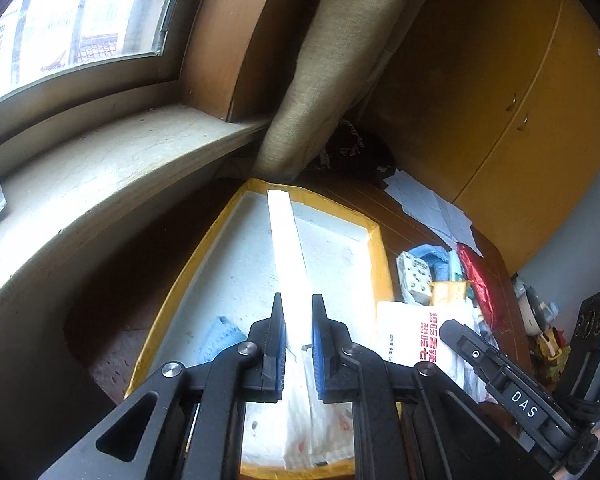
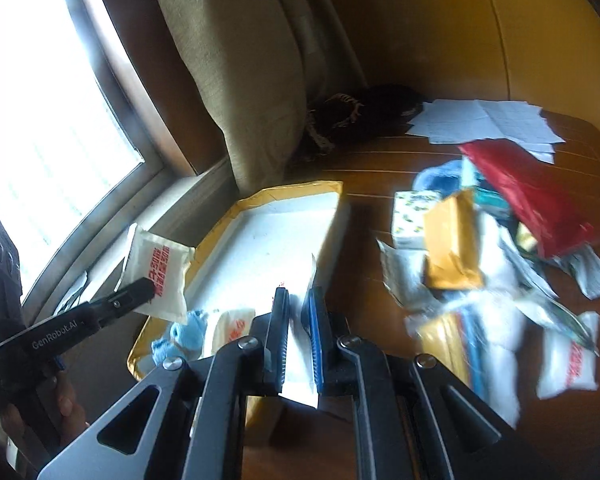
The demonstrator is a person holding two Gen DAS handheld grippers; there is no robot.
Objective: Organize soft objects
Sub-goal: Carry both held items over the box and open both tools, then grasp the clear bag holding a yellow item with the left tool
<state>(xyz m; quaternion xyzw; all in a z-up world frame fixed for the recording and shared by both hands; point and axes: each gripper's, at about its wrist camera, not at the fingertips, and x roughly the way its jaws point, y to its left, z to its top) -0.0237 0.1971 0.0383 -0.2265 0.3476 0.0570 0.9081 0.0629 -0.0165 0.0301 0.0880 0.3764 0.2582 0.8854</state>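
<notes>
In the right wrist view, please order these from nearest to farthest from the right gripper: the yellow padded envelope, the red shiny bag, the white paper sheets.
From the right gripper:
1. Yellow padded envelope, right of the gripper, mid-table.
2. Red shiny bag, farther right, behind the envelope.
3. White paper sheets, at the table's far side.

A bright window (image 1: 72, 20) with a pale sill (image 1: 100, 184) stands behind the dark wooden tabletop (image 2: 380, 168), a beige cushion (image 2: 244, 80) leans in the corner, loose white papers (image 2: 488, 120) lie near the yellow cabinet (image 1: 532, 128) with two small handles.
</notes>
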